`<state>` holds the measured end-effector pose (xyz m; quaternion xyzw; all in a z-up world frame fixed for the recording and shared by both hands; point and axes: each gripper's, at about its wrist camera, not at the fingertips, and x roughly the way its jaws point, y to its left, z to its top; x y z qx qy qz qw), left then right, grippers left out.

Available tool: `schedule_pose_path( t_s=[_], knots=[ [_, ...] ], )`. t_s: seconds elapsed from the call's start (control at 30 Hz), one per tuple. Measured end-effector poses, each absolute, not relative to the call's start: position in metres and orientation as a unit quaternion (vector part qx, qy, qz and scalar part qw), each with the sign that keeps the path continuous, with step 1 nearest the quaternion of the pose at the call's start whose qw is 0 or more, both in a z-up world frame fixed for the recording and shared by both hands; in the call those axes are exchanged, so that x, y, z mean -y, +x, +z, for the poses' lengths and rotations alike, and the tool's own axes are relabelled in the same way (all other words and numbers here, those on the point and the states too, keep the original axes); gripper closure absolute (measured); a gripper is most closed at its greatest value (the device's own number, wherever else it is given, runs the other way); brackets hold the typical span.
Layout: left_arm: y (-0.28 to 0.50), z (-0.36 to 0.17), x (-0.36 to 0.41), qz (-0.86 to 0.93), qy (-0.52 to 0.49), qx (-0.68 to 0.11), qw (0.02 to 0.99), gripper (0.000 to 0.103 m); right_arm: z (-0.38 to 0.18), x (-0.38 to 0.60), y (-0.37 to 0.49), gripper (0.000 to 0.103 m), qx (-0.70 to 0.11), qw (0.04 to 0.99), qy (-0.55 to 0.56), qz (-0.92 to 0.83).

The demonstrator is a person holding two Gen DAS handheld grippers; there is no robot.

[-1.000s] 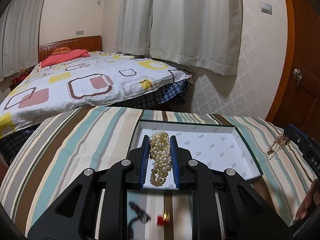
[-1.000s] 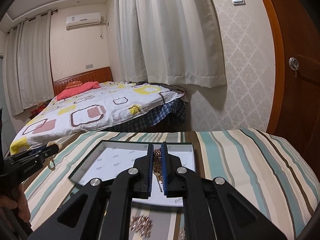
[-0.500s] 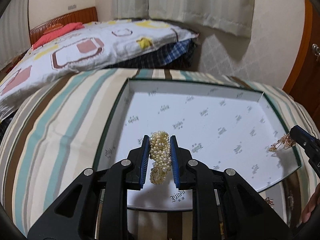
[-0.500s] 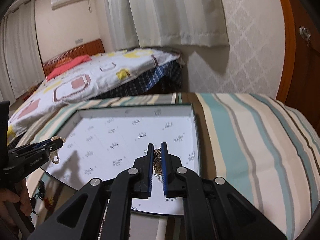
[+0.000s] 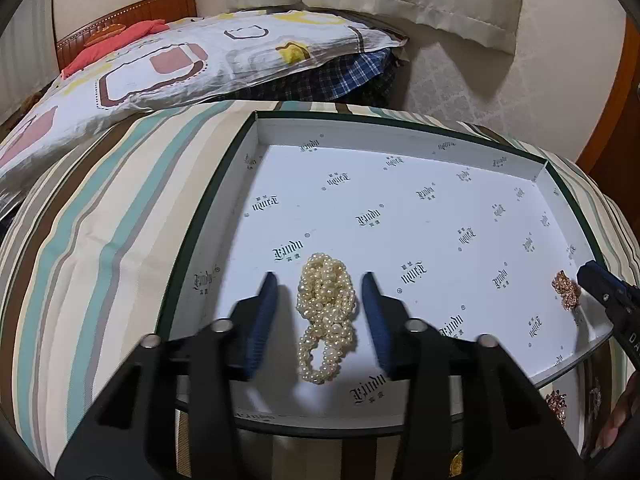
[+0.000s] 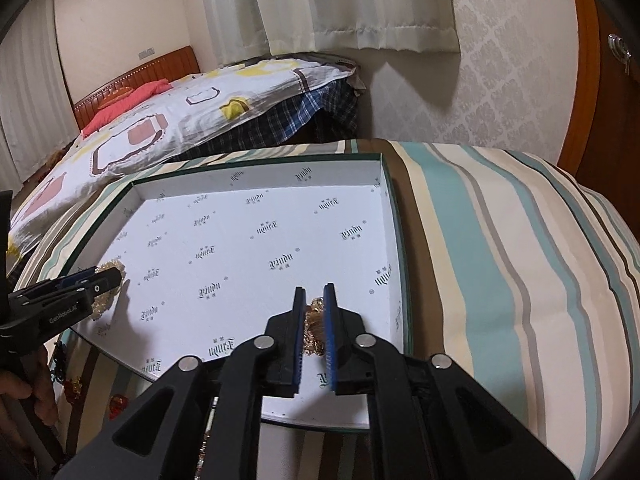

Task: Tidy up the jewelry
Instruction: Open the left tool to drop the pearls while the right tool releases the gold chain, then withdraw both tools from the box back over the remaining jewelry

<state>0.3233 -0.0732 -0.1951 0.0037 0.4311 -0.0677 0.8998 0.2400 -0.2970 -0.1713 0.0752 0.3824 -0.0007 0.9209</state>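
Note:
A shallow white box (image 5: 400,216) with a dark green rim lies on a striped cloth. In the left wrist view a cream pearl bracelet (image 5: 326,312) lies on the box floor between the spread fingers of my left gripper (image 5: 320,292), which is open and not touching it. In the right wrist view my right gripper (image 6: 314,304) has its jaws slightly apart around a gold chain piece (image 6: 314,326) that rests on the box floor (image 6: 248,248). The left gripper (image 6: 106,280) shows at the left there, by the pearls.
The striped cloth (image 5: 100,232) covers the table around the box. Small gold and red jewelry pieces (image 5: 556,400) lie on the cloth in front of the box. A bed (image 5: 160,64) stands behind, a wooden door (image 6: 608,120) at the right.
Both grippers came down into the box. The left gripper opened and let go of the pearl bracelet, which now lies on the box floor. The right jaws parted slightly around the gold chain.

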Motion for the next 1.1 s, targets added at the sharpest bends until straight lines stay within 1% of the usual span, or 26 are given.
schedule_pose_path(
  t_s=[0.07, 0.1, 0.17, 0.3, 0.33, 0.4, 0.6, 0.8, 0.97, 1.1],
  knots=[
    [0.323, -0.194, 0.072, -0.068, 0.002, -0.429, 0.901, 0.054, -0.17, 0.298, 0.238, 0.072, -0.379, 0.922, 0.076, -0.004],
    [0.323, -0.194, 0.073, -0.068, 0.003, -0.427, 0.901, 0.05, -0.169, 0.298, 0.238, 0.07, -0.377, 0.923, 0.077, -0.005],
    [0.321, -0.191, 0.072, -0.065, 0.003, -0.422, 0.904, 0.044, -0.167, 0.297, 0.236, 0.069, -0.374, 0.924, 0.077, -0.005],
    [0.315, -0.182, 0.07, -0.066, -0.002, -0.411, 0.909, 0.042, -0.157, 0.296, 0.227, 0.066, -0.361, 0.929, 0.076, -0.007],
    [0.311, -0.177, 0.068, -0.067, -0.006, -0.404, 0.912, 0.041, -0.153, 0.295, 0.223, 0.064, -0.356, 0.931, 0.077, -0.006],
    [0.302, -0.168, 0.066, -0.069, -0.012, -0.389, 0.919, 0.037, -0.146, 0.292, 0.214, 0.061, -0.346, 0.935, 0.079, -0.006],
    [0.256, -0.14, 0.057, -0.067, -0.015, -0.334, 0.94, 0.034, -0.128, 0.277, 0.175, 0.058, -0.319, 0.945, 0.071, -0.002],
    [0.212, -0.128, 0.048, -0.063, -0.019, -0.313, 0.947, 0.031, -0.116, 0.263, 0.133, 0.053, -0.294, 0.955, 0.05, -0.003],
    [0.18, -0.127, 0.039, -0.059, -0.018, -0.303, 0.951, 0.027, -0.119, 0.251, 0.104, 0.048, -0.281, 0.959, 0.036, 0.003],
    [0.156, -0.129, 0.033, -0.055, -0.011, -0.294, 0.954, 0.025, -0.131, 0.24, 0.082, 0.042, -0.283, 0.959, 0.029, 0.01]
  ],
)
